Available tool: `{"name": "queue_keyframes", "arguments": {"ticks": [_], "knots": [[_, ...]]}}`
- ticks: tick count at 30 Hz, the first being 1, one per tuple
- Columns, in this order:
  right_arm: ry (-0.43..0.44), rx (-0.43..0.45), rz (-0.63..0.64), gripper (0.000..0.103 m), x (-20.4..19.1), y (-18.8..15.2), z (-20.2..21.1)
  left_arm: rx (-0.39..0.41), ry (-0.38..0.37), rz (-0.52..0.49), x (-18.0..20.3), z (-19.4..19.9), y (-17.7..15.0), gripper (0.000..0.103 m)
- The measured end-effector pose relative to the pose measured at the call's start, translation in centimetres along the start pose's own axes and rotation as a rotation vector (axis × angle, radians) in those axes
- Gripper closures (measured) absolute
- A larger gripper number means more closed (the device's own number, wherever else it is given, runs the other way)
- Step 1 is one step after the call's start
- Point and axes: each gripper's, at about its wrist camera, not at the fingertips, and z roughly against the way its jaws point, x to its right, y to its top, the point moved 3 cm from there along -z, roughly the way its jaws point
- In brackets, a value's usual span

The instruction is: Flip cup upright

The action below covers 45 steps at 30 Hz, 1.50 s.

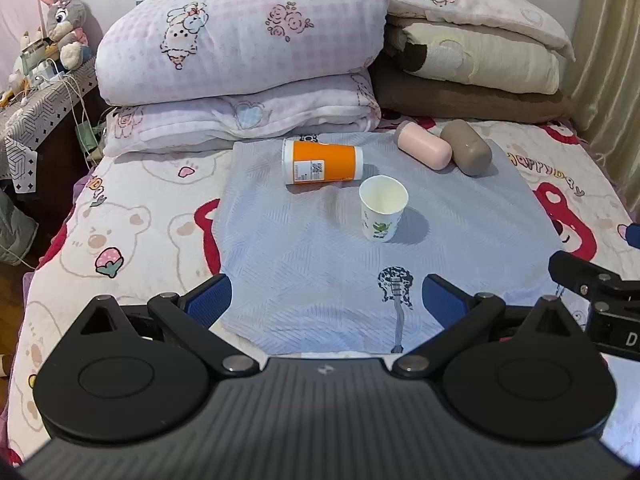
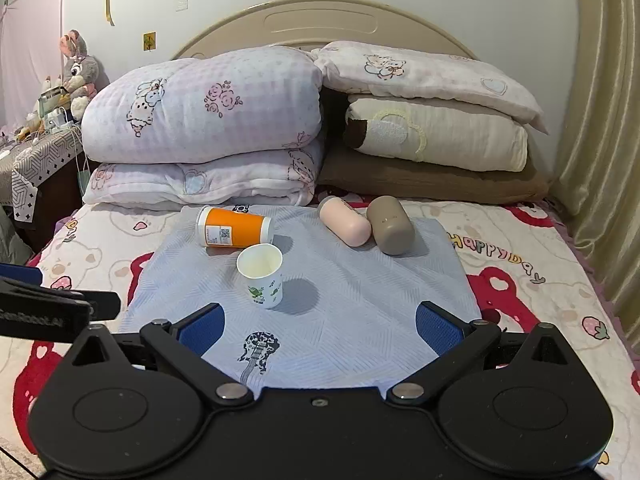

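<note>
A bed (image 2: 520, 248) with a cartoon-bear sheet carries a pale blue cloth (image 2: 360, 300); folded quilts (image 2: 204, 120) and pillows (image 2: 436, 136) are stacked at the headboard, and a cluttered side table (image 1: 36, 108) holds one plush rabbit (image 1: 64, 20). Four containers sit on the cloth: one white paper cup (image 1: 383, 207) standing upright near the middle, one orange cup (image 1: 322, 161) on its side just behind it, and one pink bottle (image 1: 424, 147) touching one brown bottle (image 1: 466, 147), both lying down. The left tool (image 1: 325, 304) and right tool (image 2: 319, 328) both hover with jaws apart, empty, in front of the paper cup
</note>
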Motion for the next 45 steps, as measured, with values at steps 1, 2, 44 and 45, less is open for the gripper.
{"name": "queue_keyframes", "arguments": {"ticks": [1,2,44,45], "knots": [[0.002,0.001,0.001,0.0,-0.1,0.0,0.2,0.001,-0.001,-0.001,0.1,0.1,0.0,0.0],[0.001,0.003,0.001,0.0,-0.1,0.0,0.4,0.005,0.002,-0.005,0.1,0.2,-0.1,0.0],[-0.027,0.053,-0.011,0.0,-0.6,-0.5,1.7,0.09,-0.001,-0.03,-1.0,0.4,-0.9,0.0],[-0.028,0.052,-0.011,0.0,-0.7,-0.5,1.7,0.089,0.002,-0.031,-0.9,0.4,-1.0,0.0]]}}
